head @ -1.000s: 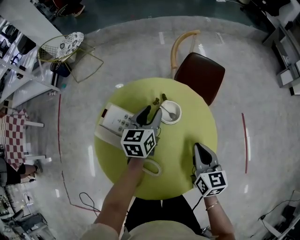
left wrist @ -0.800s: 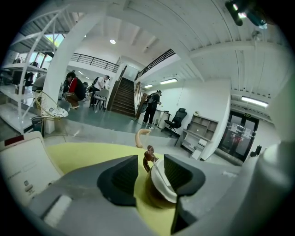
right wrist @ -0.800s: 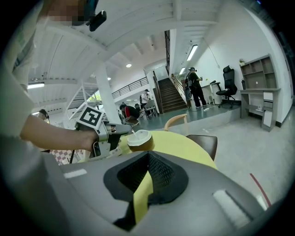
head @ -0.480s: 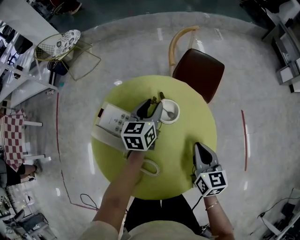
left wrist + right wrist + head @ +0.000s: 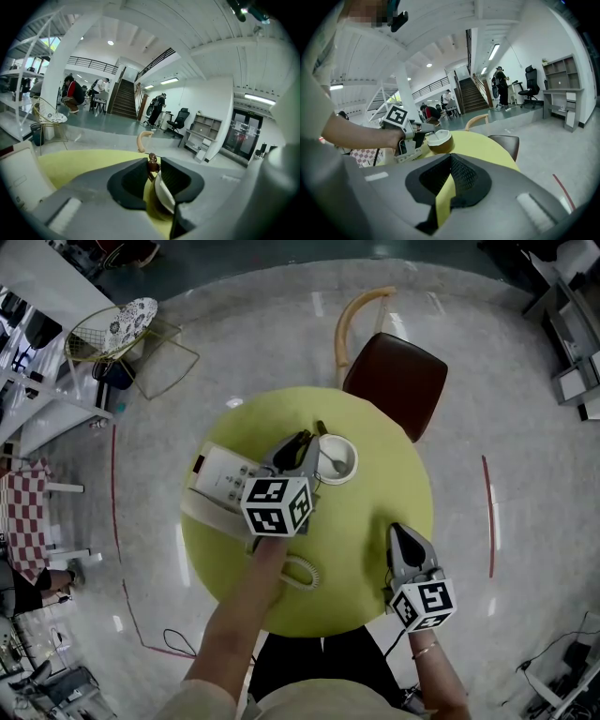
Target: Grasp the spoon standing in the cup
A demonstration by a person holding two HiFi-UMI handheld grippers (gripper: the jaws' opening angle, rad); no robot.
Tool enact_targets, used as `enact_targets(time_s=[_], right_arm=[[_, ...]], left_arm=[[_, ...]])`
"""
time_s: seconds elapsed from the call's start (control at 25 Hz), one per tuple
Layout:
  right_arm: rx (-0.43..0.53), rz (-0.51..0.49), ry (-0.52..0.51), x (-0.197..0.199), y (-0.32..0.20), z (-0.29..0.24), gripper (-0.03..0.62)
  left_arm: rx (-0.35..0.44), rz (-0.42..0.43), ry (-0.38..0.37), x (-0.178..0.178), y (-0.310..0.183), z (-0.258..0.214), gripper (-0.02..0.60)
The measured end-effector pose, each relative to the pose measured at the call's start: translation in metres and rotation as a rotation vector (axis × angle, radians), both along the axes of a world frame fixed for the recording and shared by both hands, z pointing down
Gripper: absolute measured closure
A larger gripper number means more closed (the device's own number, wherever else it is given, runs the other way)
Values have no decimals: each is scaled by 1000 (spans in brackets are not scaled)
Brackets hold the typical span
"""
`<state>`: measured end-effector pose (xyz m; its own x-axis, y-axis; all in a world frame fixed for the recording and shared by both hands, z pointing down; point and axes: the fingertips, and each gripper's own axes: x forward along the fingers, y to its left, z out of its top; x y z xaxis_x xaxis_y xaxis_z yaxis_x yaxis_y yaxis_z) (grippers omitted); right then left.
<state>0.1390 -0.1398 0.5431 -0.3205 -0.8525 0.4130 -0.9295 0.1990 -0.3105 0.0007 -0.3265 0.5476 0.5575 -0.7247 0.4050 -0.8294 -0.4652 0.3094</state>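
Note:
A white cup (image 5: pixel 339 457) stands on the round yellow-green table (image 5: pixel 366 512), with a spoon (image 5: pixel 328 455) in it whose handle leans left. My left gripper (image 5: pixel 307 448) reaches the cup's left rim. In the left gripper view the spoon's thin handle with a brown knob (image 5: pixel 151 165) stands in the gap of my left gripper (image 5: pixel 152 172), and the cup's rim (image 5: pixel 164 193) shows just below. The jaws are closing; the pads do not press the handle. My right gripper (image 5: pixel 396 531) rests near the table's right front edge, shut and empty; my right gripper (image 5: pixel 450 158) faces the cup (image 5: pixel 439 140).
A white desk phone (image 5: pixel 223 474) lies left of the cup under my left arm, its coiled cord (image 5: pixel 302 573) near the front. A brown chair (image 5: pixel 392 381) stands behind the table. A wire chair (image 5: pixel 127 329) is far left on the floor.
My left gripper has moved forward to the cup's left rim and its jaws have narrowed around the spoon handle. The right gripper has stayed where it was.

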Motion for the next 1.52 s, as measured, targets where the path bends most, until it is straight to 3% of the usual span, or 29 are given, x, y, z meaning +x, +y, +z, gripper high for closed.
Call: enact_targets(time_s=[0.68,1.52], right_arm=[[18,20,1,4,8,-8,594],[76,26,2,-1,27,-32,594]], left_arm=[[42,1,12,2,10,-18,528],[161,13,54,-2,48,-89,532]])
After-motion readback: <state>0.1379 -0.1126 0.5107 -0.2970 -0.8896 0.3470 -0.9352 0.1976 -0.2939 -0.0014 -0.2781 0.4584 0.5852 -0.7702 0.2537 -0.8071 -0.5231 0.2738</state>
